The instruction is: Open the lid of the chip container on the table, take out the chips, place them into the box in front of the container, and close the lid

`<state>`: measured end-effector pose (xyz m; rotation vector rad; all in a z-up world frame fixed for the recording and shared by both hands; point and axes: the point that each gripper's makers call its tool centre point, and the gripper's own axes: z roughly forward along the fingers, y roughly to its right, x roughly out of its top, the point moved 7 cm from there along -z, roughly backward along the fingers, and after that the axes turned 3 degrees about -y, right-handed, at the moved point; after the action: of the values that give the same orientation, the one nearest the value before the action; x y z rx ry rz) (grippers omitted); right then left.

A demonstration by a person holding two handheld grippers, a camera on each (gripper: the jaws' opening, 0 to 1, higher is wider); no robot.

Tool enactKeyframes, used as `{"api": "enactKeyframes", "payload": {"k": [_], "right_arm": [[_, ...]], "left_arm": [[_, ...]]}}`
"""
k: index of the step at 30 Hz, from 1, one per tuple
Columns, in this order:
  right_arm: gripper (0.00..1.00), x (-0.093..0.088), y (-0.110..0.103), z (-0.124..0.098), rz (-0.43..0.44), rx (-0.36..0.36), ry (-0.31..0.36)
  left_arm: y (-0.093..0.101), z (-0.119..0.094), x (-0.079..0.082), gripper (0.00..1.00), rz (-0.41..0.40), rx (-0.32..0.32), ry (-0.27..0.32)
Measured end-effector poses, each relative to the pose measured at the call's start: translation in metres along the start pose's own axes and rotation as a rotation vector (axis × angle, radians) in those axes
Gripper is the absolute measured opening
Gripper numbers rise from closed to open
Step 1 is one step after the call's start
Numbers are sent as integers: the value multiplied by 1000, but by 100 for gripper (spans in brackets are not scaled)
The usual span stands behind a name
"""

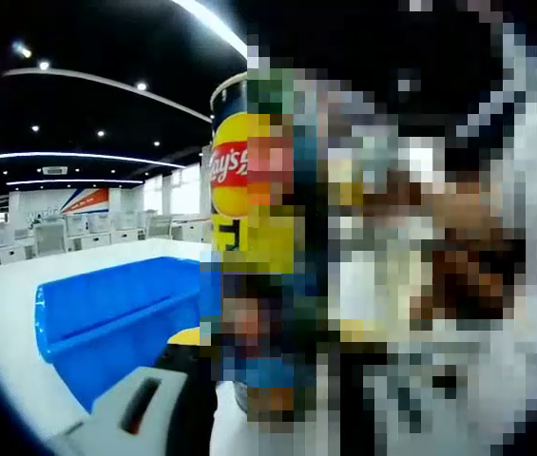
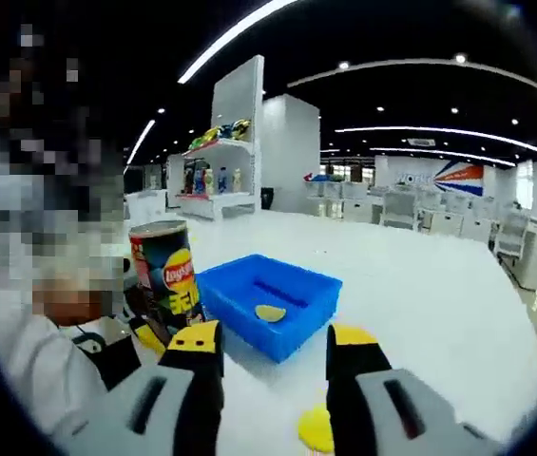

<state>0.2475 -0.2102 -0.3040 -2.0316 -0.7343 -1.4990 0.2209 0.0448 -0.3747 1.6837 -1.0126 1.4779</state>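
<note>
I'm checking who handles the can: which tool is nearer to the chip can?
Left. The left tool is right at the base of the chip can, which looms close in the left gripper view. The right tool sits well back from it, jaws open and empty.

Open-plan office hall: desk rows [image 2: 420, 214], display shelf [image 2: 216, 166].

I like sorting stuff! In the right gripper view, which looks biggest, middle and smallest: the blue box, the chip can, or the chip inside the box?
1. Blue plastic box
2. Yellow-and-black cylindrical chip can
3. Yellow chip inside the box
</note>
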Motion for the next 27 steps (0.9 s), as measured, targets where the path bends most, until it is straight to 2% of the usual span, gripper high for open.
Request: {"api": "enactKeyframes", "payload": {"k": [4,7,11,18,21,23,24,27], "right_arm": [[45,-34,10,-1,2,-70,6],[47,-54,13,-1,91,-82,8],[49,-70,20,1,50,-136,-36],[50,-84,26,5,40,-189,-61],[51,-87,28,9,73,-213,-64],[52,-88,28,10,40,-252,-79],[51,-89,27,11,15,-255,-94],[52,-91,24,16,17,-245,-101]], "left_arm": [[0,-1,-1,48,6,-1,-6],[0,-2,-1,48,6,-3,-2],[5,-3,2,52,9,-23,24],[2,-5,-1,52,13,-20,18],[0,-7,-1,52,9,-12,22],[-1,-9,-1,52,3,-10,26],[-1,-9,-2,51,9,-6,23],[1,-10,-3,52,32,-7,9]]}}
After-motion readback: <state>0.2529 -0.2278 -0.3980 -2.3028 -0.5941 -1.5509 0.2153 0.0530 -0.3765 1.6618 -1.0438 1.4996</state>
